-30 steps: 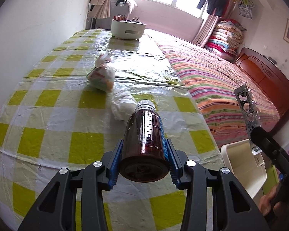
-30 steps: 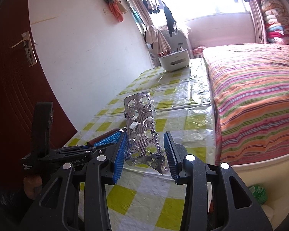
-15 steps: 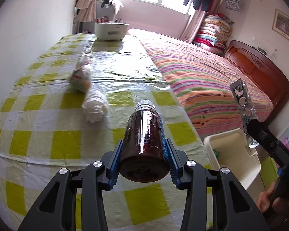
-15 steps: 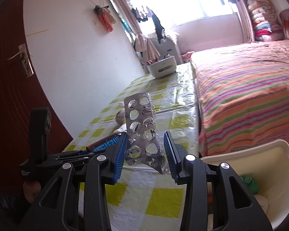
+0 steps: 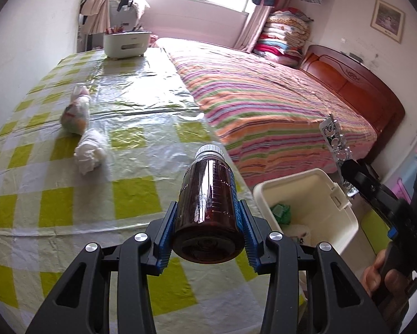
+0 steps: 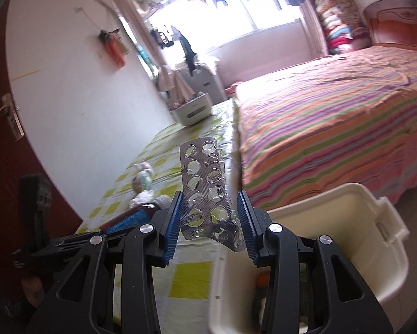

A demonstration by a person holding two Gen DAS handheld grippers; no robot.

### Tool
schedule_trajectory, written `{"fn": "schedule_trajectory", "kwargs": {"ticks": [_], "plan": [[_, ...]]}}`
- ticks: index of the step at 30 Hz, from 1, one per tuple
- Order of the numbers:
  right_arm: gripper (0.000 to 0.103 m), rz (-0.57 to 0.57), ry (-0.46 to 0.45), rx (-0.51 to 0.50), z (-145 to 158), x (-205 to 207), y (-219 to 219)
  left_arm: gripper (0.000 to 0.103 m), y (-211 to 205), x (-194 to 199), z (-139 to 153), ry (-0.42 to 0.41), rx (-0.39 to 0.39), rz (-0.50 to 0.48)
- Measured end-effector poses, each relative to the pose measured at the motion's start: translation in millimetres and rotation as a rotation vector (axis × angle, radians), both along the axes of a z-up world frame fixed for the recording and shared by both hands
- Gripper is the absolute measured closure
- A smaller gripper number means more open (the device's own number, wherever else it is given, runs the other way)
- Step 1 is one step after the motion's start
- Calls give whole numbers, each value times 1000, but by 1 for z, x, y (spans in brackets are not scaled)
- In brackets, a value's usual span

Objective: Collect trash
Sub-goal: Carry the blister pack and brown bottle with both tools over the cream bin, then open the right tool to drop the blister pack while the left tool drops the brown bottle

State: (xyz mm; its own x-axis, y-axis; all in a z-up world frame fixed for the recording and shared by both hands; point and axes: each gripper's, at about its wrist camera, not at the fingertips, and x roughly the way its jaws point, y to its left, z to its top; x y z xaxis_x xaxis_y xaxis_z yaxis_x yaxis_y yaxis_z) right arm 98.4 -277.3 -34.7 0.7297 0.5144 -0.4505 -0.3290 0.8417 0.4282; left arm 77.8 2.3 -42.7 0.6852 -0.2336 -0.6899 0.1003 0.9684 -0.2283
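Foremost, an amber bottle (image 5: 207, 203) with a white cap lies lengthwise, clamped between the left gripper's (image 5: 208, 228) blue pads above the checked tablecloth (image 5: 55, 203). Right gripper (image 6: 209, 220), tilted downward, clamps an emptied silver blister pack (image 6: 205, 189) over the cream bin's (image 6: 375, 239) rim. Crumpled tissue (image 5: 90, 154) and a knotted bag (image 5: 76, 114) remain on the table; a striped bed (image 5: 278, 105) lies beside it.

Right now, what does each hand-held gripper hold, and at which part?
Left hand-held gripper: a brown plastic bottle, clamped on its sides near the base. Right hand-held gripper: an empty silver blister pack, by its lower edges.
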Motion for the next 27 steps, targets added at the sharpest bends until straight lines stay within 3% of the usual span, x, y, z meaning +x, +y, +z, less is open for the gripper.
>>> {"fn": "schedule_trajectory", "kwargs": {"ticks": [14, 17, 27], "plan": [[62, -197, 41, -68, -15, -6, -29, 62, -29, -12, 5, -14, 12, -74], [42, -228, 52, -58, -17, -7, -30, 62, -35, -14, 6, -13, 14, -87], [32, -344, 1, 29, -1, -25, -60, 62, -62, -23, 12, -27, 44, -149]]}}
